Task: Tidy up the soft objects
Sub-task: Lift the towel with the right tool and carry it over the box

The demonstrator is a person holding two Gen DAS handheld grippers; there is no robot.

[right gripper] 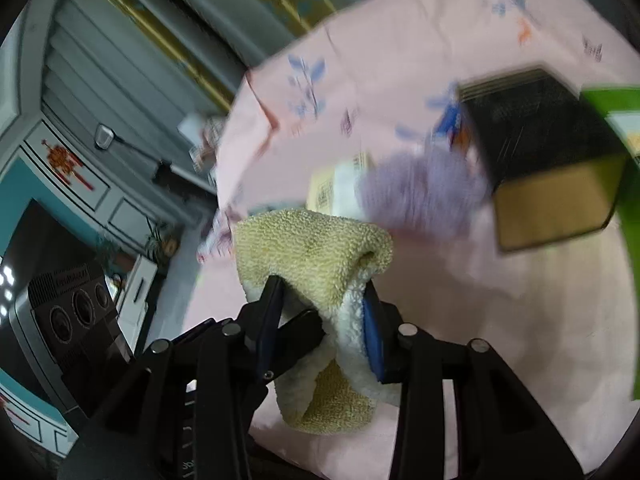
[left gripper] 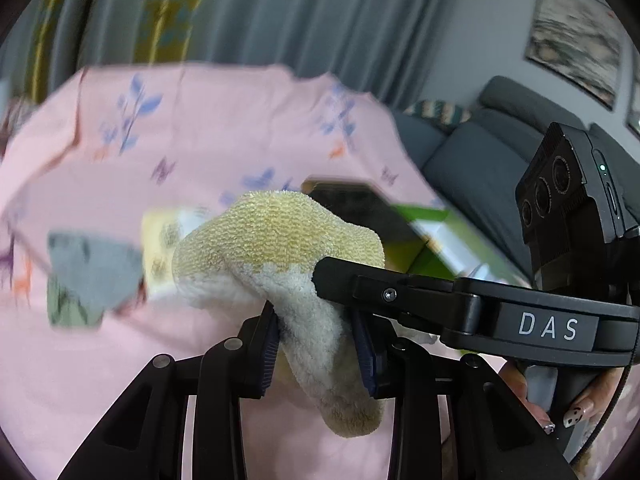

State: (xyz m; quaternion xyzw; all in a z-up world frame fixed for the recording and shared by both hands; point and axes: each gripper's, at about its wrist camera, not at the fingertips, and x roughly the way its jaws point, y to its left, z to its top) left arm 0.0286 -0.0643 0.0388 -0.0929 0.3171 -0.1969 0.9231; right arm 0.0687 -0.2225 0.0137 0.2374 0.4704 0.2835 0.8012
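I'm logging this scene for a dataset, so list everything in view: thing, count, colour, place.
Fluffy sock: one, yellow and cream, held in the air by both tools.
Tablecloth: one, pink with floral print, under everything.
Box: one, black and tan, far right.
Green box: one, behind the sock.
Grey cloth: one, left.
Purple cloth: one, blurred, centre.
Sofa: one, grey, background.
Left tool: shut on the sock.
Right tool: shut on the sock.

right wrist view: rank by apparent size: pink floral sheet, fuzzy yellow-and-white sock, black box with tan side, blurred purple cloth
1. Pink floral sheet, by far.
2. Fuzzy yellow-and-white sock, though it is nearest the lens, so inflated.
3. Black box with tan side.
4. Blurred purple cloth.
Sock versus box is unsure.
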